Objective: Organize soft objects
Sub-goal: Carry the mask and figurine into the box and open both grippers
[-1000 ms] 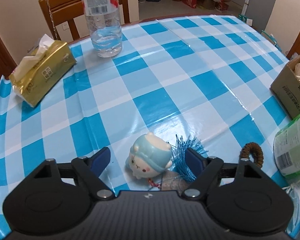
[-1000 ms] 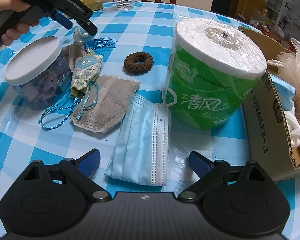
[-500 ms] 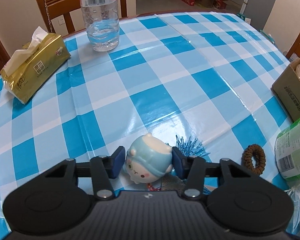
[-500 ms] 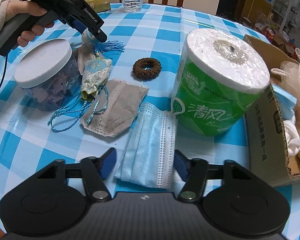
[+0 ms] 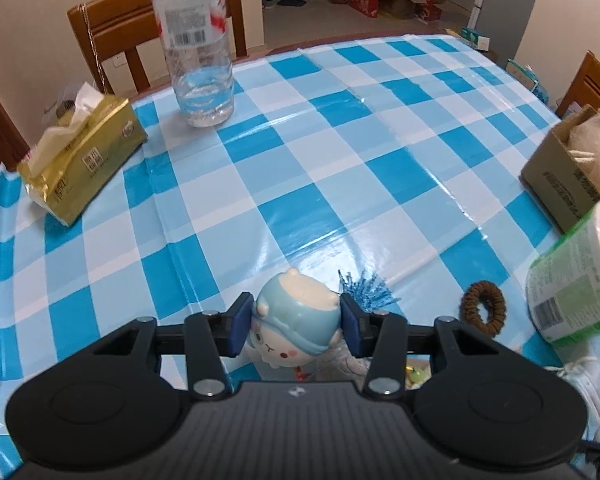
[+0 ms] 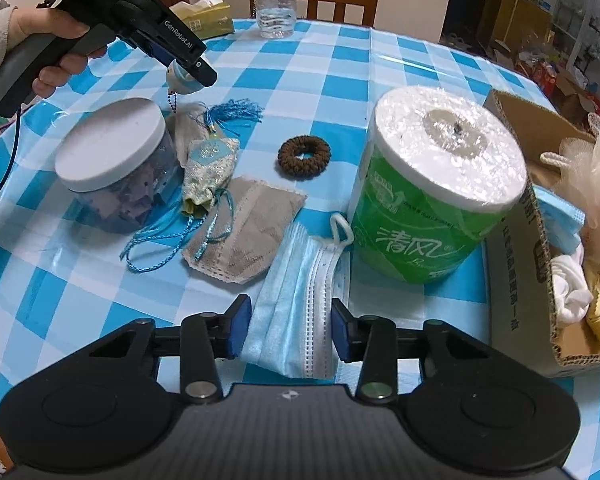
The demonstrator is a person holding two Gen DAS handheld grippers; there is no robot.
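Note:
My left gripper point(image 5: 294, 330) is shut on a small blue and white squishy toy point(image 5: 296, 324) and holds it above the table; the right wrist view shows the toy point(image 6: 180, 80) lifted, its bead chain hanging. My right gripper point(image 6: 290, 330) is closed around the near end of a blue face mask point(image 6: 296, 300), pads against its edges, the mask on the tablecloth. A grey mask point(image 6: 248, 232), a tasselled sachet point(image 6: 210, 168) and a brown hair tie point(image 6: 304, 156) lie beyond it.
A cardboard box point(image 6: 540, 272) at the right holds soft items and a bath pouf point(image 6: 598, 172). A green-wrapped tissue roll point(image 6: 436, 200) stands beside it. A white-lidded jar point(image 6: 112, 160) stands at the left. A tissue pack point(image 5: 84, 160) and water bottle point(image 5: 198, 48) are at the far side.
My left gripper closed on the squishy toy and lifted it off the table. My right gripper closed inward onto the blue mask.

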